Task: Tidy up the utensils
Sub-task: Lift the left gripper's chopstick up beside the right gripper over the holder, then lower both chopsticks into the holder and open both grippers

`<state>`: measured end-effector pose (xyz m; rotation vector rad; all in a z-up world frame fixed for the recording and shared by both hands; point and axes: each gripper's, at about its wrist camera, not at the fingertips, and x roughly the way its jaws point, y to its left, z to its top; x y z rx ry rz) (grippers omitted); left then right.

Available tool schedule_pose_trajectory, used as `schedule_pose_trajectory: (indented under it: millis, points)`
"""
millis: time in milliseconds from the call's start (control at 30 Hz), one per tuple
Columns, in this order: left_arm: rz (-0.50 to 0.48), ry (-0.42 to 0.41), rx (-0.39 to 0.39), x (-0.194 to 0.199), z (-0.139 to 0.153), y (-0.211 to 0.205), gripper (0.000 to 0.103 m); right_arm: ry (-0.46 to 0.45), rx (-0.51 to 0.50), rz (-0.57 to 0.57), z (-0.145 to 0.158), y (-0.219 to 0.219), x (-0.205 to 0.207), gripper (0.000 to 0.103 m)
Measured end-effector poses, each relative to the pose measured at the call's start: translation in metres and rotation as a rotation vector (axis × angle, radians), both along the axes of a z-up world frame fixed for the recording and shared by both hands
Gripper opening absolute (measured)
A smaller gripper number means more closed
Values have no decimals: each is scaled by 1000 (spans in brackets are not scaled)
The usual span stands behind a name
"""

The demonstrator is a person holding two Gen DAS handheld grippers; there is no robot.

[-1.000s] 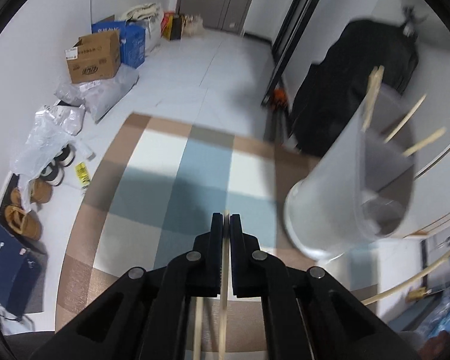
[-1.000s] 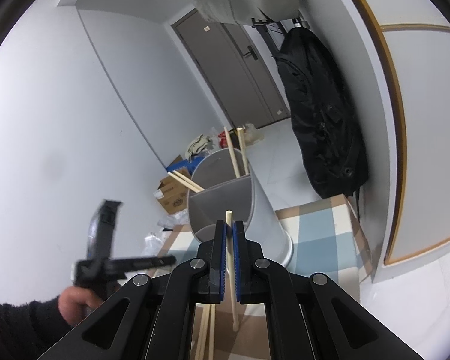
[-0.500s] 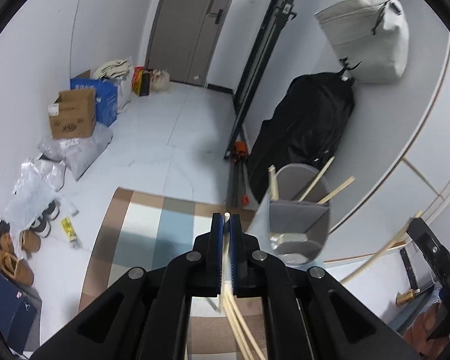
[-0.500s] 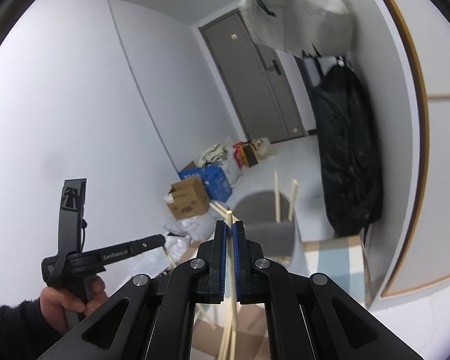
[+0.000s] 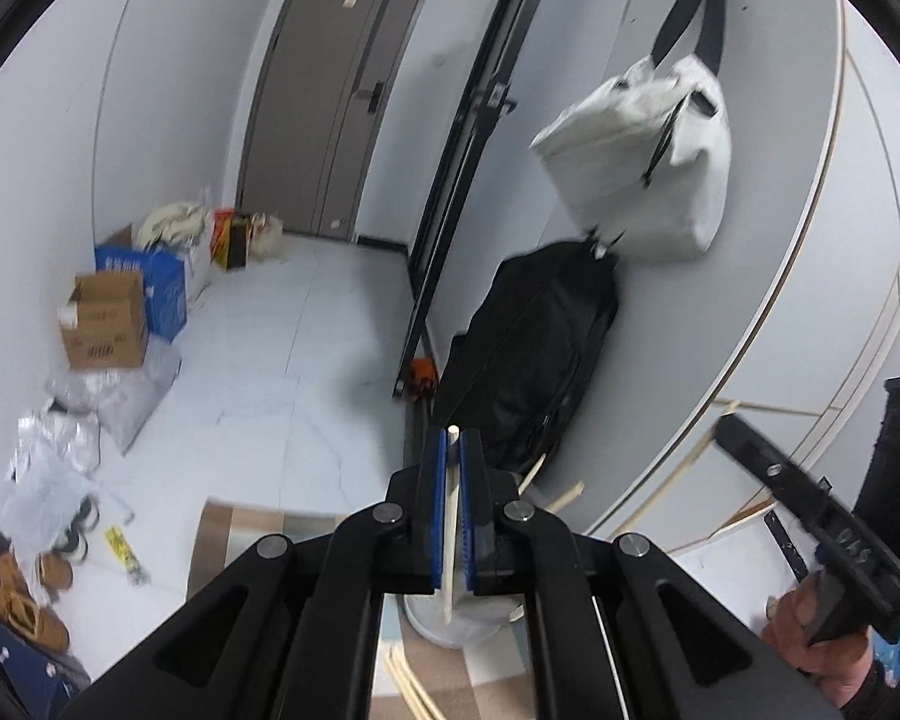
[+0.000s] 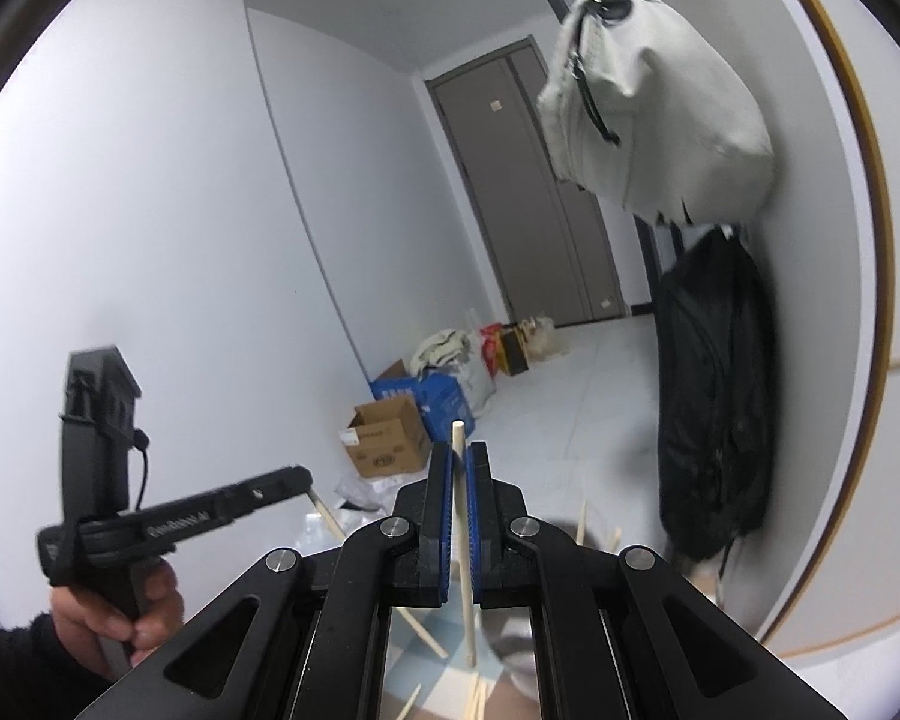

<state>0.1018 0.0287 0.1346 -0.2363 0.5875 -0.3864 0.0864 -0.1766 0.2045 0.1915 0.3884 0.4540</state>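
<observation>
The left gripper has its blue-padded jaws drawn almost together on a single pale wooden chopstick, whose rounded tip pokes just past the fingertips while its shaft runs back between the pads and out below them. Directly beneath and beyond those fingers stands the white utensil holder, mostly hidden by the gripper body, with two chopstick ends slanting out of it just to the right of the fingertips and loose chopsticks lying on the checked rug below. Far to the right of the fingers, the right gripper is seen from the side with a chopstick running out ahead of it, the right hand wrapped round its grip. From the right wrist camera, the right gripper is likewise pinched nearly closed on its own chopstick, tip standing above the fingertips, shaft dropping below them towards the grey holder, blurred and partly hidden under the fingers. To the left of these fingers the left hand holds the left gripper, its chopstick angling downward. A cardboard box sits beyond the fingertips, a black bag to their right.
</observation>
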Motion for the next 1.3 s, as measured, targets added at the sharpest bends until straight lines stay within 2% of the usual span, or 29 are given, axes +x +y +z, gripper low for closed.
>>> schedule_pose_trajectory:
  millis: [167, 333, 600, 833, 1133, 1300]
  points:
    - [-26, -61, 14, 13, 21, -17, 0, -23, -46, -11, 19, 4, 23, 4]
    - [-35, -78, 40, 29, 18, -33, 0, -30, -76, -35, 22, -2, 47, 4]
    - [-38, -28, 51, 55, -9, -46, 0, -16, -123, -82, 2, -17, 74, 4]
    - [-56, -10, 64, 63, -21, -52, 0, -11, -133, -79, -17, -19, 89, 4]
    - [-119, 13, 86, 67, -30, -63, 0, 24, -139, -48, -40, -16, 99, 4]
    - [-211, 31, 69, 68, -44, -60, 0, 37, -130, -12, -56, -19, 94, 4]
